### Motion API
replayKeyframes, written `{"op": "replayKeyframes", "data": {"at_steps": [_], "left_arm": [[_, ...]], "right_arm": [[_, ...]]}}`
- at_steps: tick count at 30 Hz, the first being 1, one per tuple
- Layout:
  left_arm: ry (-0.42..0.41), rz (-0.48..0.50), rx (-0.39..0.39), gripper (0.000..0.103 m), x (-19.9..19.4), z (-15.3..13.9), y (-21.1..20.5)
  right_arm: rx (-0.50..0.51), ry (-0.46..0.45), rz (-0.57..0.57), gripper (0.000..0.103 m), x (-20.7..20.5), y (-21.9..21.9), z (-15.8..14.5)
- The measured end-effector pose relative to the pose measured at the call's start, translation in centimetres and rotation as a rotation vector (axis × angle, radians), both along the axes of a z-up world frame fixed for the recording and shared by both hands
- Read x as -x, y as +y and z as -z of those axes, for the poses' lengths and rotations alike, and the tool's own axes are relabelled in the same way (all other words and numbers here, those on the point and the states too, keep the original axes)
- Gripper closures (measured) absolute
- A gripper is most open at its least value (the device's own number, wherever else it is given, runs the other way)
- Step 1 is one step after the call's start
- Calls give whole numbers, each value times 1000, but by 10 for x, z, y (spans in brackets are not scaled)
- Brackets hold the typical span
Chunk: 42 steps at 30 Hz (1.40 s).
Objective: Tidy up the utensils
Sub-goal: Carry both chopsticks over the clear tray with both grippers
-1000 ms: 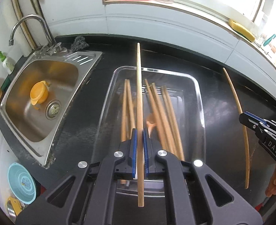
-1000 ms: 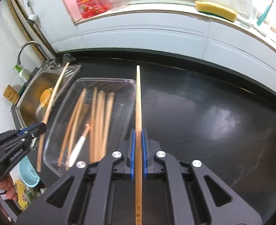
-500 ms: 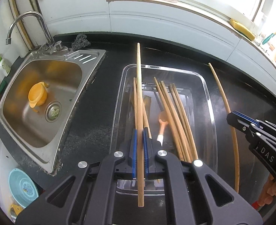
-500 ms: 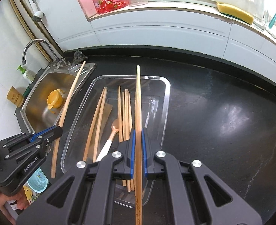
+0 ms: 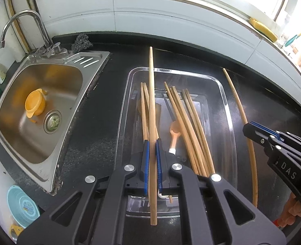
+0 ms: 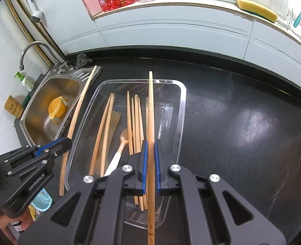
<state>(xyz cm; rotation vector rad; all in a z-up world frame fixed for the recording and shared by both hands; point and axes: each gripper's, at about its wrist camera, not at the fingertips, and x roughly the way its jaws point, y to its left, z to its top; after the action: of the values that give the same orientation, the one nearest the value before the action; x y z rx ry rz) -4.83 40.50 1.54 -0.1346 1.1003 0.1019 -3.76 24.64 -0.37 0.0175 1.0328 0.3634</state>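
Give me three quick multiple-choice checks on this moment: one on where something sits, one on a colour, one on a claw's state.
1. Where does the wooden spoon lie?
A. in the sink
B. in the clear tray
C. on the window sill

2. What colour is the small cup in the sink?
A. orange
B. blue
C. white

3. What is the right claw doing?
A. open and empty
B. shut on a sponge
C. shut on a chopstick

Answers: 1 B, the wooden spoon rests inside the clear tray among chopsticks. 2 A, the small cup in the sink is orange. 3 C, the right claw has its blue pads pressed on a chopstick.
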Motion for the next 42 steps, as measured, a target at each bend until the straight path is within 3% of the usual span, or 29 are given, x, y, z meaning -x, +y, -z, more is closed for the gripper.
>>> {"op": "replayKeyframes", "data": {"at_steps": [9,23,42], "left_arm": [[15,31,-2,97,-12,5,2],[66,79,76,97,-30,24,6],[92,88,120,97,-28,34,14]], "right_arm": [[-24,25,23,96,-6,7,10],[-67,50,97,96,-20,7,22],[-30,71,106,95,-29,20,33]]}}
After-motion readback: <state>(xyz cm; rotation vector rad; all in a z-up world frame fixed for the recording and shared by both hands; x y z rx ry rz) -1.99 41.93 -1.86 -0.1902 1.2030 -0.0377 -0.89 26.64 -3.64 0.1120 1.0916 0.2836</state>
